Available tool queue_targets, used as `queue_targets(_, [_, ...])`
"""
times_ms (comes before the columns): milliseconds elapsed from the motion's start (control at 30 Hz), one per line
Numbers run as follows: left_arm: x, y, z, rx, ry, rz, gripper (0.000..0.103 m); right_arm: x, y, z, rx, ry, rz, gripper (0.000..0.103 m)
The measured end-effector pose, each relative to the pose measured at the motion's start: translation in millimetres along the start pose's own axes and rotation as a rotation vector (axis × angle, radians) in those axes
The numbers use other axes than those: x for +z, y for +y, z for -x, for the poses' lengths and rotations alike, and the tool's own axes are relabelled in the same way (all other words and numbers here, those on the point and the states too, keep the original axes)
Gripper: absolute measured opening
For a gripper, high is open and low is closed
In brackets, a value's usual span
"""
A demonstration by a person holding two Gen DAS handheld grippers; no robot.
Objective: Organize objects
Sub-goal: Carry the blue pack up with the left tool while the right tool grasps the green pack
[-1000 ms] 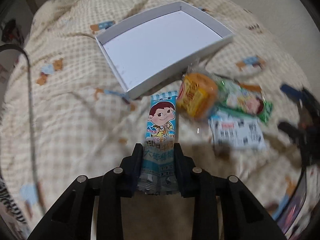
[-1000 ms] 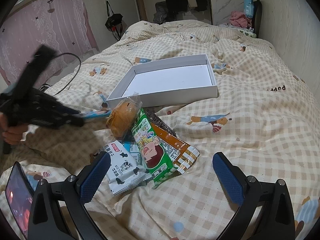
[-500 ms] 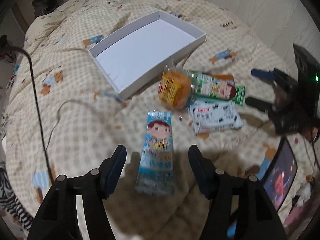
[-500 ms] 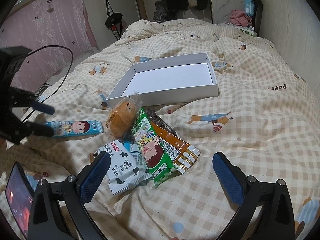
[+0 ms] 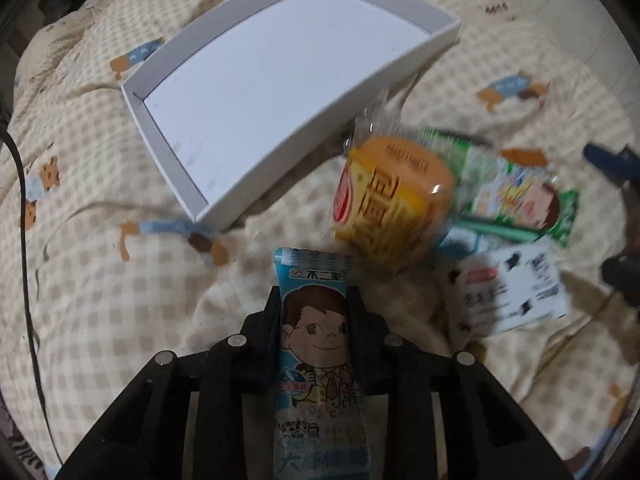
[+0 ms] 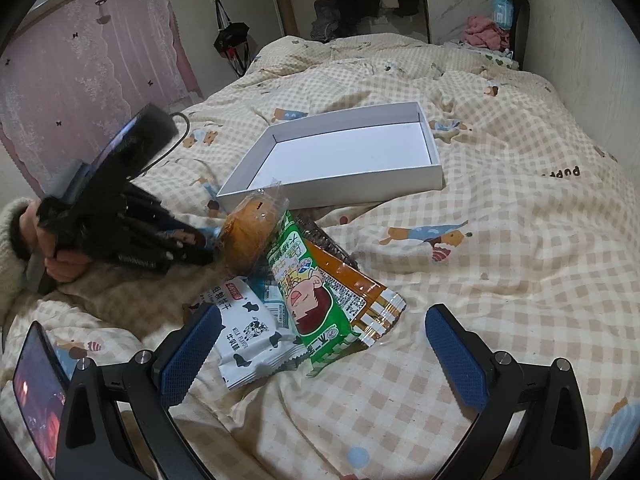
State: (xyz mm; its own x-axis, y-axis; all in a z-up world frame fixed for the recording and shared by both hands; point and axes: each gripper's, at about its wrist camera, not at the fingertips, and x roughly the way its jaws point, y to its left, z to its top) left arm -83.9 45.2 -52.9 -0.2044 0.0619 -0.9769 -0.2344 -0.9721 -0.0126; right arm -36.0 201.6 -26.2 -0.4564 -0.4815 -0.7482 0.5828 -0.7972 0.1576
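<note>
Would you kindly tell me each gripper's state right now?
Left gripper: just closed on the blue snack packet.
Right gripper: open, empty.

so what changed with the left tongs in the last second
The left tongs let go of the blue packet half a second ago, then closed on it again further up. The right tongs stayed open; the white box and snack pile stayed put.

Beige checked quilt (image 6: pixel 500 240), white box (image 6: pixel 340 188)
</note>
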Motion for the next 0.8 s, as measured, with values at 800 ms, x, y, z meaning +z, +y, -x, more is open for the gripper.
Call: queue_targets(800, [118.0, 166.2, 77.3, -0.21, -0.673, 0.669, 0.032, 3.5, -5.6, -11.8, 0.057, 0.051, -0.02, 0.103])
